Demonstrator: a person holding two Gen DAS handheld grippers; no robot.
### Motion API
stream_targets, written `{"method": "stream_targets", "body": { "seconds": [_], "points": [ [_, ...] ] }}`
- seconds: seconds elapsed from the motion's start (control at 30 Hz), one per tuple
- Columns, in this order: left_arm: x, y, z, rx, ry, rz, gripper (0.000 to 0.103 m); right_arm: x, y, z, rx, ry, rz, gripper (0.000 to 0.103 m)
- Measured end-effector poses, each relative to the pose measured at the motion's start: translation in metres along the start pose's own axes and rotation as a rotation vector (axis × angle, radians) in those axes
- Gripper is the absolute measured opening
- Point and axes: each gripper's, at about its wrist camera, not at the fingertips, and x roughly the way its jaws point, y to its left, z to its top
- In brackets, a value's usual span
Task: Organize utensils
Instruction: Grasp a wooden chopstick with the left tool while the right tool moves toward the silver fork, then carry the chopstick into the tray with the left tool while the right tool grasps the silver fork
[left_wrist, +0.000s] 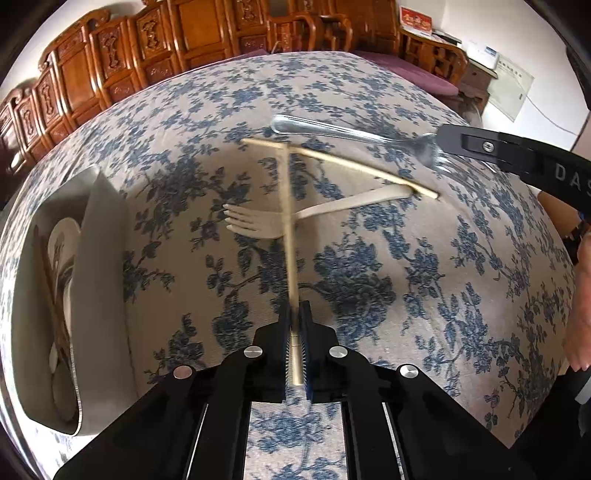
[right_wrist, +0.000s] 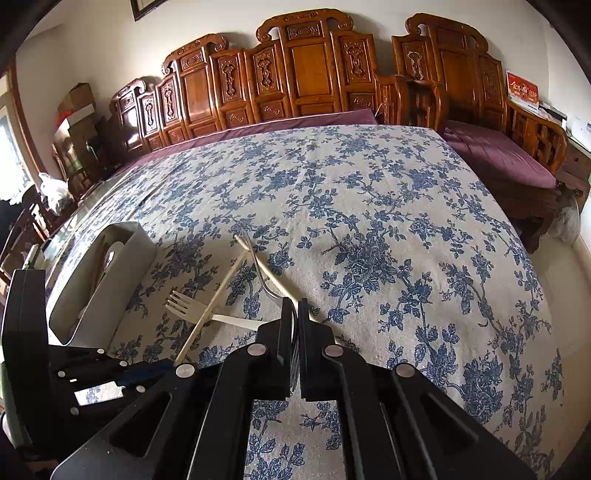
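Note:
My left gripper (left_wrist: 295, 314) is shut on a wooden chopstick (left_wrist: 287, 221) that points away from me over a cream plastic fork (left_wrist: 258, 223) on the flowered cloth. A second chopstick (left_wrist: 351, 168) lies crosswise beyond it. My right gripper (right_wrist: 295, 310) is shut on the tines of a metal fork (right_wrist: 260, 271), its handle pointing away; in the left wrist view the metal fork (left_wrist: 332, 129) hangs above the cloth from the right. In the right wrist view the held chopstick (right_wrist: 214, 299) crosses the plastic fork (right_wrist: 184, 304).
A white utensil holder (left_wrist: 96, 258) stands at the left with a spoon and sticks inside; it also shows in the right wrist view (right_wrist: 122, 258). Carved wooden benches (right_wrist: 314, 81) with purple cushions stand behind the table. A hand (left_wrist: 581, 295) is at the right edge.

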Motion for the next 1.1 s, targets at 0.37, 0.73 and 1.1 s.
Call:
{"method": "stream_targets", "body": {
  "seconds": [0.37, 0.73, 1.1],
  "points": [
    [-0.026, 0.025, -0.004, -0.052, -0.058, 0.016, 0.004, 0.0, 0.012, 0.003, -0.025, -0.006, 0.017, 0.004],
    [-0.065, 0.054, -0.003, -0.086, -0.126, 0.027, 0.004, -0.004, 0.03, 0.005, -0.066, -0.019, 0.03, 0.004],
    [-0.097, 0.089, -0.01, -0.131, -0.172, 0.053, 0.004, -0.014, 0.046, 0.009, -0.101, -0.064, 0.029, 0.004]
  ]
}}
